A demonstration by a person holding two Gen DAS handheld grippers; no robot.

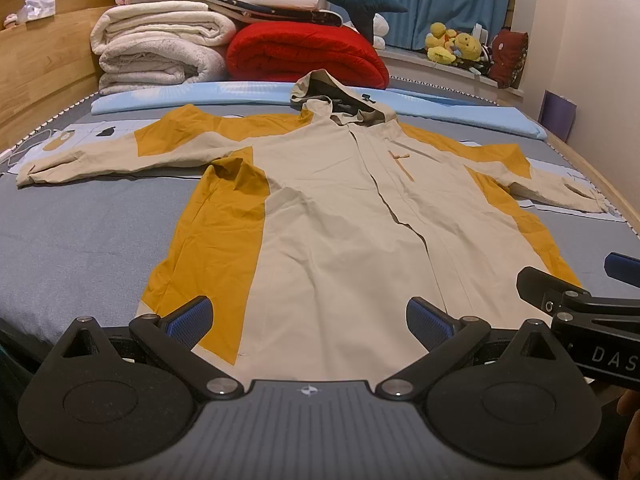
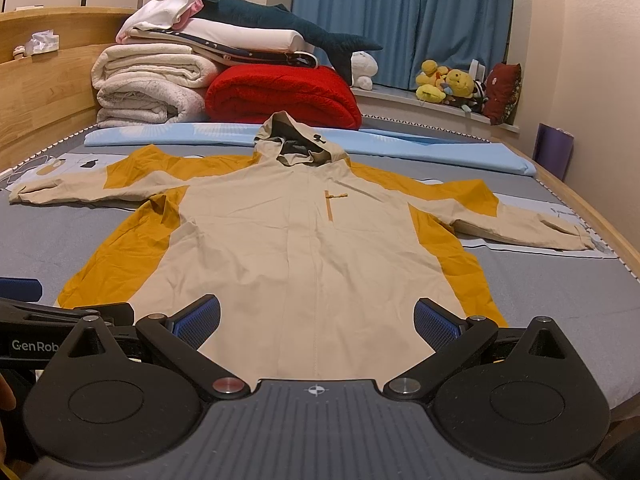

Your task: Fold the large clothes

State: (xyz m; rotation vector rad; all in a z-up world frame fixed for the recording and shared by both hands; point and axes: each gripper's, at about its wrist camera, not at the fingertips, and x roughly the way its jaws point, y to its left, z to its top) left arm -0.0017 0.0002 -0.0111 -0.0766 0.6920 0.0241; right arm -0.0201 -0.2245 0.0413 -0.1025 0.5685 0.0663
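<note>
Grey bedding covers the bed point(image 1: 80, 220), and both grippers hang above its near edge, side by side. Nearest the lens, the hem of the jacket point(image 1: 340, 220) runs under the black body of each gripper, so its bottom edge is cut off in both views. The left gripper point(image 1: 309, 316) has its blue pads spread wide with nothing between them; the right gripper point(image 2: 318, 320) is likewise spread and empty. In the left wrist view only part of the right gripper shows at the right margin, and a bit of a hand at the bottom right corner is too dark to make out.

The jacket lies flat and face up in the middle of the bed, front closed, beige down the centre with mustard panels at the sides and shoulders. Both sleeves stretch straight out; the cuffs end near the bed's side edges. A short mustard zip point(image 2: 329, 206) sits on the chest. Its hood point(image 2: 298, 142) stands rumpled at the far end, dark lining showing.

Bare grey sheet lies open on both sides of the jacket body, below the sleeves. Beyond the hood a light blue pad point(image 1: 460, 110) crosses the bed, then a red blanket point(image 1: 308, 54) beside stacked white blankets point(image 1: 160, 48), with a wooden headboard point(image 1: 44, 76) on the left. Farthest back hang blue curtains point(image 2: 404, 16), with yellow soft toys point(image 2: 444, 82) on the sill.
</note>
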